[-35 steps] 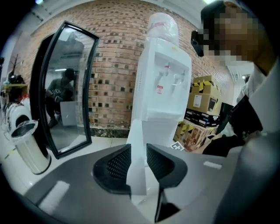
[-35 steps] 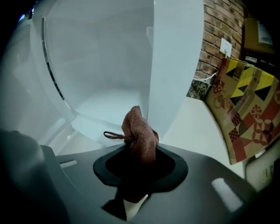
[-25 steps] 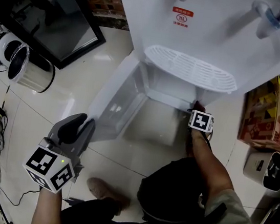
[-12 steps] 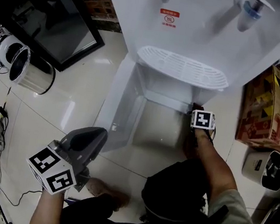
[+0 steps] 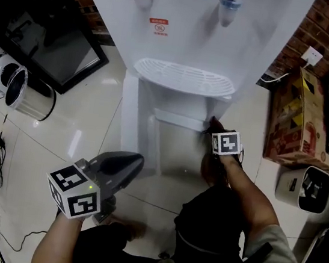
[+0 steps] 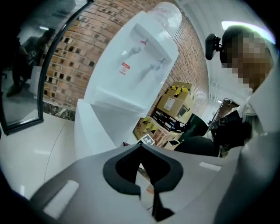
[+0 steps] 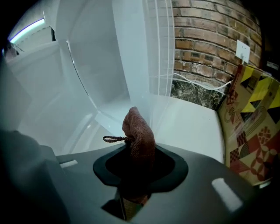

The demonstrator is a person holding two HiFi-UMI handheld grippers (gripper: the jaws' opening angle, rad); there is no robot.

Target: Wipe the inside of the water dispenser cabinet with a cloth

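Looking down through the head camera, I have the tall white plastic water dispenser (image 5: 190, 34) at twelve o'clock. Its lower cabinet (image 5: 177, 151) is open, with the door (image 5: 131, 117) at the nine o'clock side. My right gripper (image 5: 211, 126) pinches the bunched brown woven cloth (image 7: 138, 131) at the opening's two o'clock corner, while my left gripper (image 5: 130, 164), jaws pressed together on nothing, hangs at seven o'clock.

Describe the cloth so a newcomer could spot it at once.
Start at the white water dispenser, then its open lower cabinet. At the cabinet's right edge the right gripper pinches the cloth: a small brown bunch with a loop, among all-white panels.
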